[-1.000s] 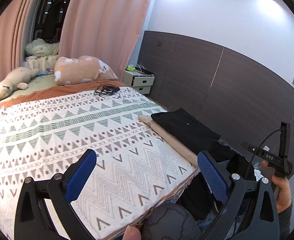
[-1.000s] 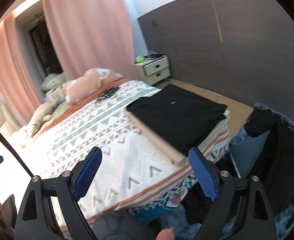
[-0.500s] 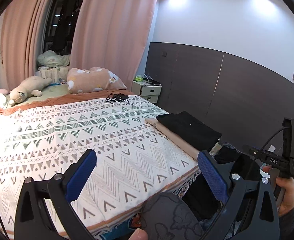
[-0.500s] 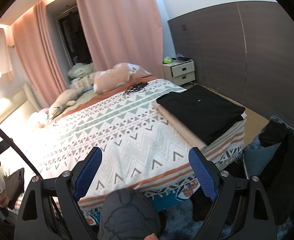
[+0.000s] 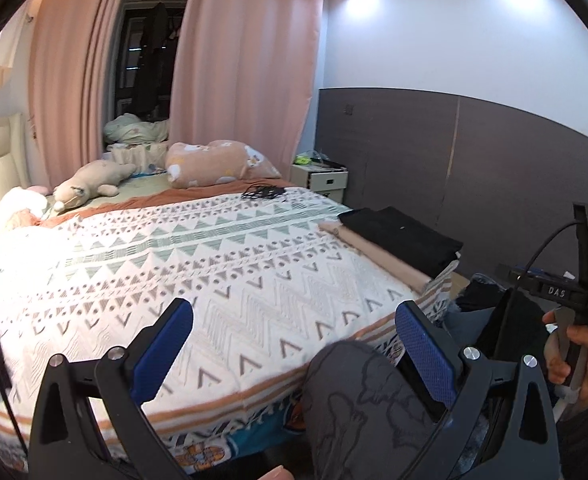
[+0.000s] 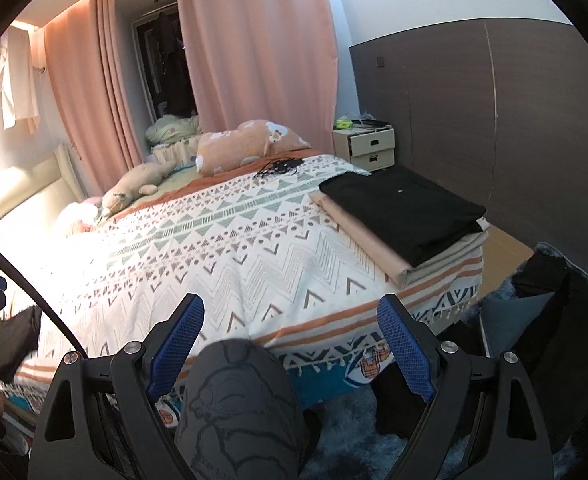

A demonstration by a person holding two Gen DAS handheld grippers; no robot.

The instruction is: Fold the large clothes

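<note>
While both hands have drawn back and sunk from the bed (image 6: 254, 248), the left gripper (image 5: 294, 340) and right gripper (image 6: 290, 332) gape empty, the folded black garment (image 6: 405, 208) stacked at its corner, likely finished.

We've got open bedspread (image 6: 254, 248) ahead, free to pass. Folded black garment (image 6: 405, 204) on a beige one (image 6: 357, 236) blocks the right edge. Knee (image 6: 238, 404) sits btwn both grippers' fingers; dark clothes pile (image 6: 549, 320) on floor, right.

folded black garment (image 6: 403, 208) flat atop folded beige cloth (image 6: 365, 240), bed's right foot corner
</note>
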